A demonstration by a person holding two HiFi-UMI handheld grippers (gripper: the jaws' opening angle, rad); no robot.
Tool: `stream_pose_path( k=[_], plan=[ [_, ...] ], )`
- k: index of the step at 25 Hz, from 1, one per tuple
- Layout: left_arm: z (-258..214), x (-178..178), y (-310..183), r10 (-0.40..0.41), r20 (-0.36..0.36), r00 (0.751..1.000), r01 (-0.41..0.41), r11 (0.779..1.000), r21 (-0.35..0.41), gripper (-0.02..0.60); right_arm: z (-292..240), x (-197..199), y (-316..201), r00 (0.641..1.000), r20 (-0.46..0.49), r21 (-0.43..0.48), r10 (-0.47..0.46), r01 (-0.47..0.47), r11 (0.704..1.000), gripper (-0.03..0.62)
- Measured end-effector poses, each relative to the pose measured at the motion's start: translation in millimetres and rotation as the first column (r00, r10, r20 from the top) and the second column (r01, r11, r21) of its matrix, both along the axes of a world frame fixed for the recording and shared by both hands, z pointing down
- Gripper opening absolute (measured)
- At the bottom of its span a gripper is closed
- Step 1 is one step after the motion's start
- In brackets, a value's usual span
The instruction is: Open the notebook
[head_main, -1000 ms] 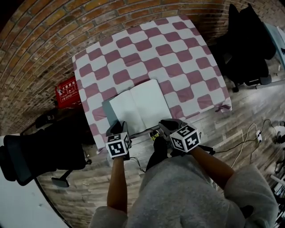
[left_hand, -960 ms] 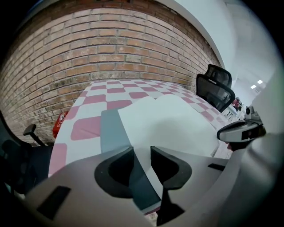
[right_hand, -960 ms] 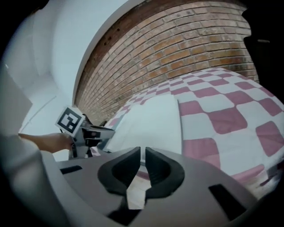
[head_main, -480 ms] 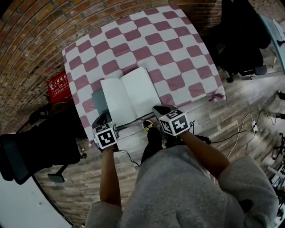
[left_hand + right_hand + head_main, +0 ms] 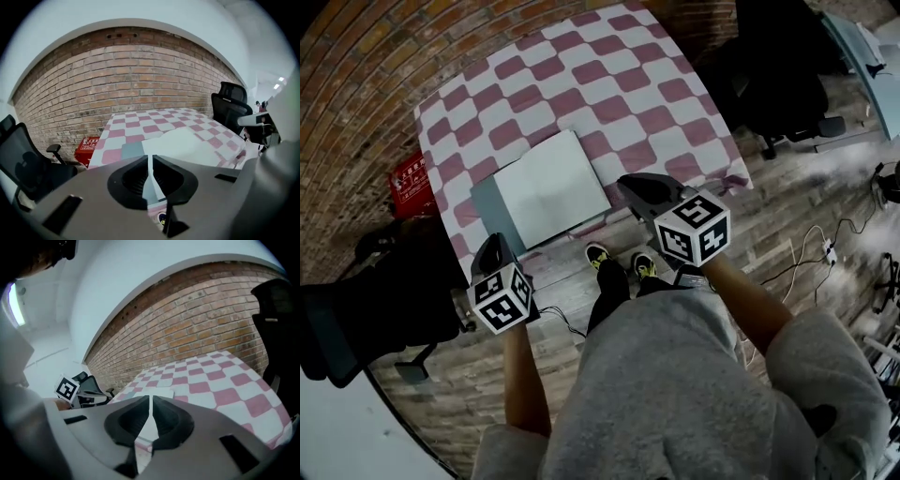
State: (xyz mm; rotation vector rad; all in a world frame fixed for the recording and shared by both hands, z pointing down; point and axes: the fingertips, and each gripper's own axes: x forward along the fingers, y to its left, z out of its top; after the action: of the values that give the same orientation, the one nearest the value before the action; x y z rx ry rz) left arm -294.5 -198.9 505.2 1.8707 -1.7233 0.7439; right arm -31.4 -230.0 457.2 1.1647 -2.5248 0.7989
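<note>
The notebook (image 5: 546,190) lies open on the pink-and-white checked tablecloth (image 5: 581,89), white pages up, with its grey-blue cover (image 5: 492,211) showing at the left. Both grippers hang in the air off the table's near edge, apart from the notebook. My left gripper (image 5: 494,251) is near the front left corner, jaws together and empty. My right gripper (image 5: 636,192) is higher, beside the notebook's right edge, also shut with nothing in it. In the left gripper view the left gripper (image 5: 150,157) points at the notebook (image 5: 187,143). In the right gripper view the notebook (image 5: 159,392) lies beyond the right gripper (image 5: 151,397).
A brick wall (image 5: 356,103) runs behind and to the left of the table. A red box (image 5: 411,185) sits on the floor by the table's left side. Black office chairs stand at the left (image 5: 366,319) and upper right (image 5: 778,84). Cables (image 5: 811,248) trail over the wooden floor.
Both grippers have risen from the table's front edge and drawn back from the notebook. The notebook stays lying open on the cloth.
</note>
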Motion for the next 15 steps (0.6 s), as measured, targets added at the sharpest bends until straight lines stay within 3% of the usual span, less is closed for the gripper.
stream_pose_path(
  k=[8,15],
  plan=[
    [-83.2,79.6,34.3,0.057,-0.051,0.997,-0.049,0.989,0.143,0.037,-77.8,71.3,27.6,0.998,-0.039,0.185,0.048,-0.040,0.982,0.043],
    [-156.3,142.4,63.4,0.103,-0.075,0.992,-0.079,0.961,0.265,0.037,-130.2,116.6,66.0,0.997,-0.031,0.290,0.072,-0.060,0.955,0.043]
  ],
)
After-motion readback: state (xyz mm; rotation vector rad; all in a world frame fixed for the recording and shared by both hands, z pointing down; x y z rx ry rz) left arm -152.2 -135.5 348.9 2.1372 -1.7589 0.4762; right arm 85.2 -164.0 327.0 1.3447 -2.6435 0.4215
